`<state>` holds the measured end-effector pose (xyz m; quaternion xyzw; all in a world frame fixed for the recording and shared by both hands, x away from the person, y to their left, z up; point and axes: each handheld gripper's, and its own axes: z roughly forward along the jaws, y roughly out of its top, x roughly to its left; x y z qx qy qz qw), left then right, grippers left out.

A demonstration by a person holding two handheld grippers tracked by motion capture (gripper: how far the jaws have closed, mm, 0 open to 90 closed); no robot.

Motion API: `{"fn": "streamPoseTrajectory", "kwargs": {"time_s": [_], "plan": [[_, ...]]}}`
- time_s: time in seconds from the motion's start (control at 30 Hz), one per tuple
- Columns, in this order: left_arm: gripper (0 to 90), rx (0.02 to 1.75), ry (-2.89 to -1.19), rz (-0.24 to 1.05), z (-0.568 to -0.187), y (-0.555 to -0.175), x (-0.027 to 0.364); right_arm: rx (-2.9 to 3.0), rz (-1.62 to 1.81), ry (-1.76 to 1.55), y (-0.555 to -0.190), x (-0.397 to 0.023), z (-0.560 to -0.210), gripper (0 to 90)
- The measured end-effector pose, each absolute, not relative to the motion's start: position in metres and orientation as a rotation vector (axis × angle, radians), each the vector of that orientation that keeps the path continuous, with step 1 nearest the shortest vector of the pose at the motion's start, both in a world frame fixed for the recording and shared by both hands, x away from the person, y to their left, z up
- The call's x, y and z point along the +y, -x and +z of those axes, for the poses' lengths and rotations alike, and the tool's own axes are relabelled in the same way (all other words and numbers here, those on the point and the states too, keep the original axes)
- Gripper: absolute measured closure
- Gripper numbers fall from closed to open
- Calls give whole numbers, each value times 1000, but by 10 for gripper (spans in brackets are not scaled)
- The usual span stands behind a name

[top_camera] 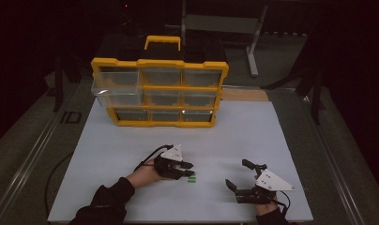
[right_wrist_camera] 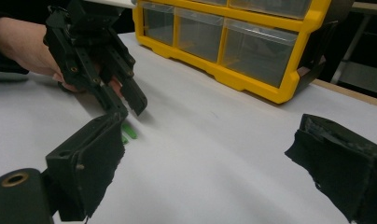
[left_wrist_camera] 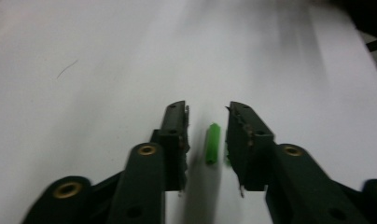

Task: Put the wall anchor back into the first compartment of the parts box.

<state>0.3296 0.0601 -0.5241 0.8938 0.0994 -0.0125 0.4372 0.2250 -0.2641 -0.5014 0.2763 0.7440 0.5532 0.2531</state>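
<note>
Left gripper [left_wrist_camera: 207, 133] straddles a green peg [left_wrist_camera: 212, 143] on the tabletop [left_wrist_camera: 107, 70], jaws parted, not yet gripping, seemingly lined up for pinching; right gripper [top_camera: 246, 180] waits wide open, empty.

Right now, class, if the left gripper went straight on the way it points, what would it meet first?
The left gripper would meet the green peg first: the peg lies on the sheet between its open jaws. Beyond that the sheet looks free.

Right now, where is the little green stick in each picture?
High view: the green stick lies on the white table, low centre, just right of the left gripper.
Left gripper view: low centre, between the open jaws.
Right gripper view: left of centre, under the left gripper's tips.
Shared landmark: the left gripper.
</note>
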Motion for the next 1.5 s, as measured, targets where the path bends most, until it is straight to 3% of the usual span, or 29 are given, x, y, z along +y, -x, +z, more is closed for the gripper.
{"fn": "streamPoseTrajectory", "kwargs": {"time_s": [0.6, 0.77, 0.87, 0.9, 1.03, 1.5], "plan": [[735, 213, -2296, -53, -527, -332, 52, 2038, 1487, -758, -226, -264, -503, 79], [736, 146, -2312, 11, -527, -328, 50, 2039, 1487, -760, -226, -264, -503, 80], [762, 154, -2307, 3, -527, -328, 50, 2043, 1487, -762, -227, -264, -503, 80], [823, 178, -2304, -49, -527, -334, 50, 2046, 1483, -759, -227, -263, -503, 80], [831, 192, -2295, -78, -527, -336, 51, 2046, 1484, -761, -227, -263, -504, 80], [833, 90, -2248, -134, -468, -333, 95, 2034, 1498, -757, -226, -264, -502, 80]]}}
